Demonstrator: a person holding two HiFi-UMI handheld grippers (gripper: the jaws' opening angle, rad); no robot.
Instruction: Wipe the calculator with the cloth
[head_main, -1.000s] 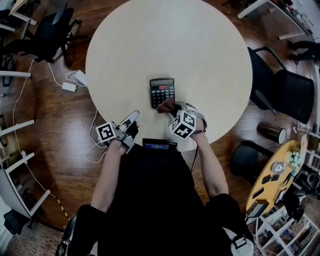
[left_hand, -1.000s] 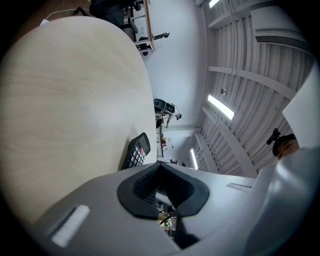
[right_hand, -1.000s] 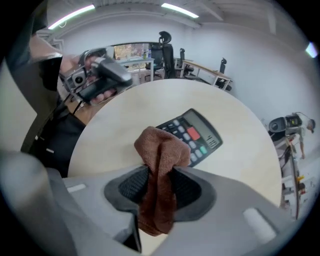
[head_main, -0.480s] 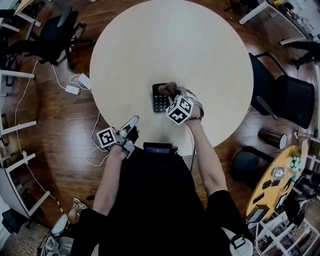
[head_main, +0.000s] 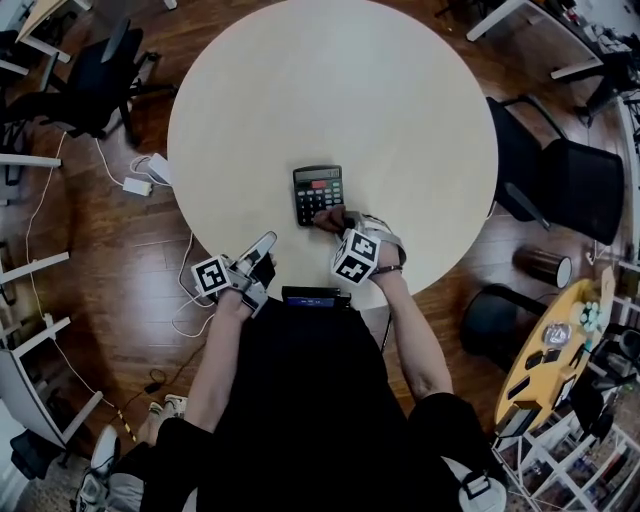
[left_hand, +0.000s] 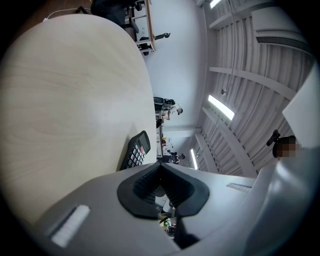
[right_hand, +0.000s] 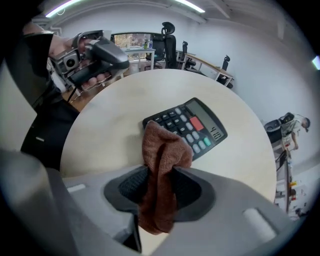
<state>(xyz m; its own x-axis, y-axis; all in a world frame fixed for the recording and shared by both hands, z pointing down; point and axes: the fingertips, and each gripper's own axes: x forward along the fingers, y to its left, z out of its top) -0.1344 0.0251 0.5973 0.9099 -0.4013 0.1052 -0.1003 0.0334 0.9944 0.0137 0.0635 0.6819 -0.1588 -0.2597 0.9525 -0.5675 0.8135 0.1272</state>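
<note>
With the fingers of the right gripper (right_hand: 160, 182) clamped on the cloth (right_hand: 161, 150) and those of the left gripper (left_hand: 161, 177) pressed together, it is best to rub softly over the calculator (head_main: 318, 194) lying near the front edge of the surface (head_main: 330, 90).

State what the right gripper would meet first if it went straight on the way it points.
Probably the calculator, at its near edge, touched by the cloth in the right gripper; depth is unclear, so possibly the table.

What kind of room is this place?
Probably an office or lab workroom: black office chairs stand near a round table, a calculator lies on it, and desks show behind in the right gripper view.
</note>
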